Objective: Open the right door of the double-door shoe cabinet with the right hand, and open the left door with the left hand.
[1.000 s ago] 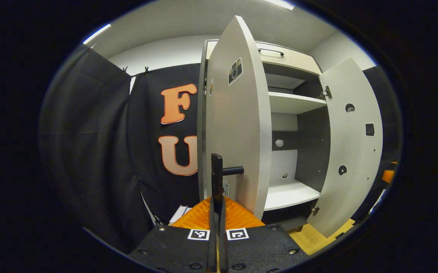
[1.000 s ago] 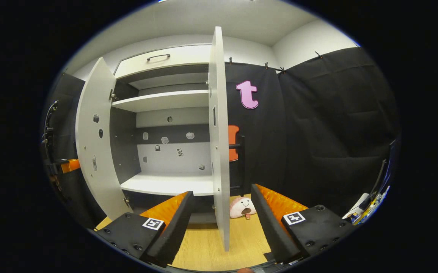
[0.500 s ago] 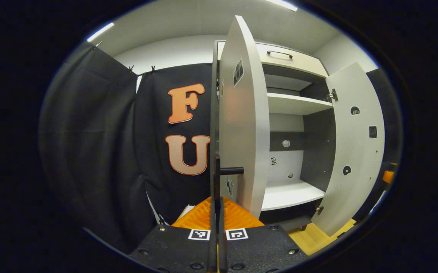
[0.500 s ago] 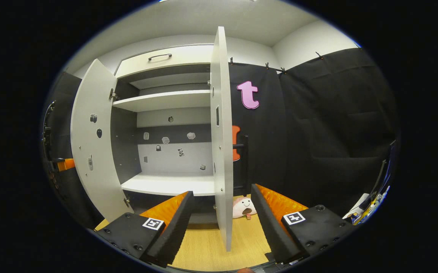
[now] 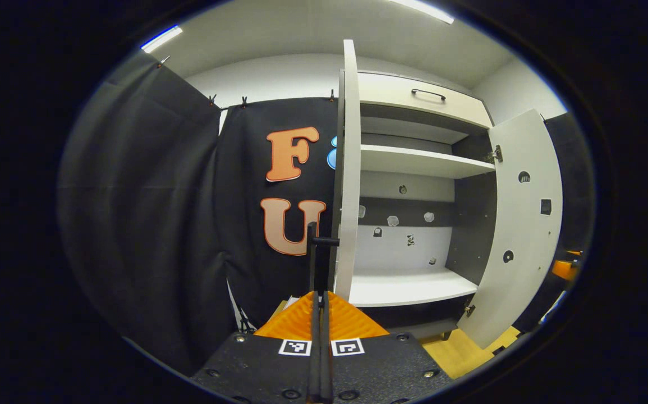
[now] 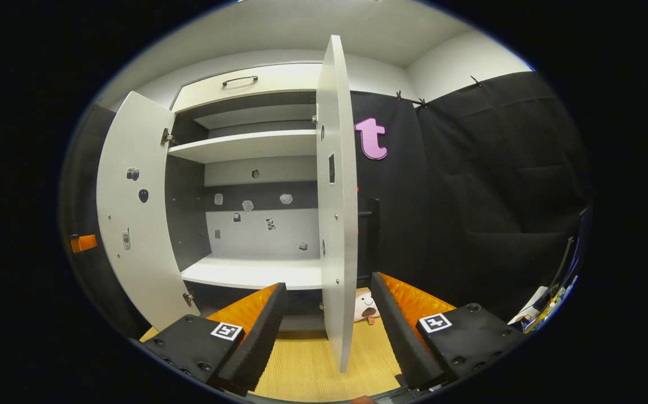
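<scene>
Left gripper (image 5: 319,306) is seen closed on the upright black handle (image 5: 313,255) of the left door (image 5: 349,168), which rises edge-on just right of frame centre, its long axis vertical. Right gripper (image 6: 326,320) is held open and empty, the right door (image 6: 336,196) standing edge-on between its fingers, untouched. Both doors are swung wide, and the cabinet shelf (image 5: 408,283) is exposed.

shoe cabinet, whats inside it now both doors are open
Inside the shoe cabinet are two bare white shelves, with no shoes on them, and small stickers on the back wall. The right door hides the inside's right edge, and the drawer above is shut.
</scene>
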Available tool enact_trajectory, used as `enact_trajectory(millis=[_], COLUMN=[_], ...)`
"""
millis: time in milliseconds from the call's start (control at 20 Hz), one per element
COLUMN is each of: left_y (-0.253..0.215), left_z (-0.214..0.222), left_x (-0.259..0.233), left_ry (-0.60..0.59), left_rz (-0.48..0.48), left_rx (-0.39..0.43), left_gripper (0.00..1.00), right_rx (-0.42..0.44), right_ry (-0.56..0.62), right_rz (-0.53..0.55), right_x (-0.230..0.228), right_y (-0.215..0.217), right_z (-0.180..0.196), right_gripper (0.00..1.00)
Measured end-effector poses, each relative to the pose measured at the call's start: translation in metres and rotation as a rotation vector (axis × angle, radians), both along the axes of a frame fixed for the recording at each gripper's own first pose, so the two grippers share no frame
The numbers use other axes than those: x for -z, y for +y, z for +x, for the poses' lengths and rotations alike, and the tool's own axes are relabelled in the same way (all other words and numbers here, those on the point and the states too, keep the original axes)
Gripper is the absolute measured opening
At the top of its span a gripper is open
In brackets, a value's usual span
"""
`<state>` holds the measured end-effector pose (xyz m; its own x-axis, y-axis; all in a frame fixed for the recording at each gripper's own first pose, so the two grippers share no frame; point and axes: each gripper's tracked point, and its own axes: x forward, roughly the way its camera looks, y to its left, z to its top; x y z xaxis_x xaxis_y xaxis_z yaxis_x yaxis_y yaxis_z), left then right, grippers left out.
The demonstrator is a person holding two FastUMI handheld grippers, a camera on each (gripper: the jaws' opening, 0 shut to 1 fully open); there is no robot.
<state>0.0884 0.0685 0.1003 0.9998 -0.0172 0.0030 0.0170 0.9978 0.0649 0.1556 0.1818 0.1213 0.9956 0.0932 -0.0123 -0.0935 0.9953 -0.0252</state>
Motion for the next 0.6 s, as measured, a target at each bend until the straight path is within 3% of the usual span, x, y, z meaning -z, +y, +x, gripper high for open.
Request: enact_trajectory(millis=[50,100,200,300,350,400,450,600], left_y=[-0.001,-0.003,-0.007,-0.010,-0.011,-0.013,-0.015,-0.023], left_z=[-0.006,-0.011,-0.019,-0.024,-0.027,-0.031,-0.036,-0.045], left_x=[0.001,0.001,0.001,-0.001,-0.001,-0.003,-0.003,-0.004], left_ry=[0.003,0.006,0.009,0.009,0.008,0.003,0.001,-0.001], left_rz=[-0.007,-0.010,-0.013,-0.028,-0.032,-0.030,-0.023,-0.011], left_rx=[0.001,0.004,0.000,-0.007,-0.019,-0.027,-0.037,-0.042], left_gripper=[0.00,0.00,0.00,0.00,0.00,0.00,0.09,0.22], right_rx=[0.001,0.003,0.004,0.010,0.013,0.015,0.018,0.027], right_ry=[0.001,0.000,-0.002,-0.007,-0.008,-0.010,-0.010,-0.014], right_rz=[-0.001,-0.004,-0.010,-0.015,-0.017,-0.018,-0.019,-0.024], right_x=[0.000,0.000,-0.001,-0.002,-0.002,-0.003,-0.003,-0.005], right_y=[-0.002,-0.003,-0.004,-0.005,-0.006,-0.009,-0.011,-0.014], right_z=[0.001,0.001,0.002,0.000,-0.001,-0.002,-0.003,-0.007], right_gripper=[0.89,0.99,0.99,0.99,0.90,0.90,0.90,0.89])
